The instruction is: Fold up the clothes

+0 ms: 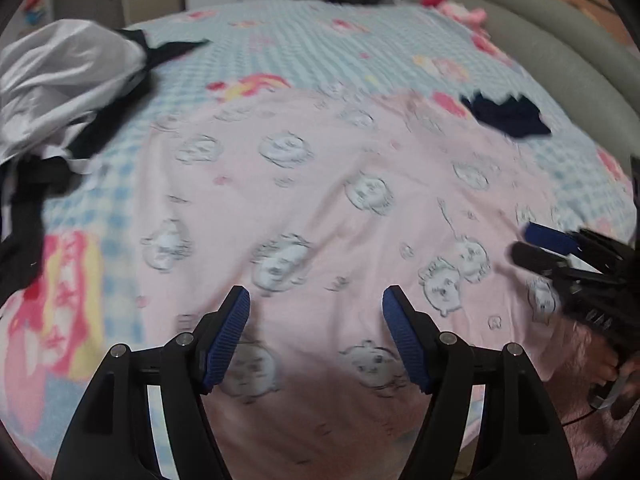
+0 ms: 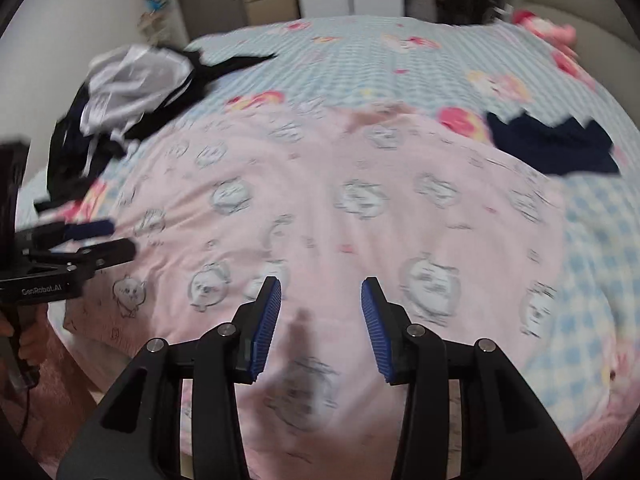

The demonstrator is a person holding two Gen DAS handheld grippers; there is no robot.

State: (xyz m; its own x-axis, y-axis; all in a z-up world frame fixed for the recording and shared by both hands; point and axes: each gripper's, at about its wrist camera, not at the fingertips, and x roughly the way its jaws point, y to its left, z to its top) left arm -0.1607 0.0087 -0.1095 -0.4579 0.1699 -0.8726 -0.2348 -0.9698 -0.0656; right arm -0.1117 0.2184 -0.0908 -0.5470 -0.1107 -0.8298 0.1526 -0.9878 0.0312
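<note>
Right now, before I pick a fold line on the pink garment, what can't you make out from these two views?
- Pink garment: near hem, both views, hidden behind the gripper bodies and cut off by the bottom edge.
- Its outline and printed figures: both views, motion blur.
- Grey and black pile: separate pieces, tangled and blurred.
- Navy item: shape blurred.

Pink cartoon-print garment [image 1: 320, 208] spread flat on bed, w/ mild wrinkles.

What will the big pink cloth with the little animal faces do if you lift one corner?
The pink animal-print cloth lies thin and softly creased on the bed, so it would probably droop and drag rather than stay flat. It looks light, and would likely bunch if pushed.
</note>
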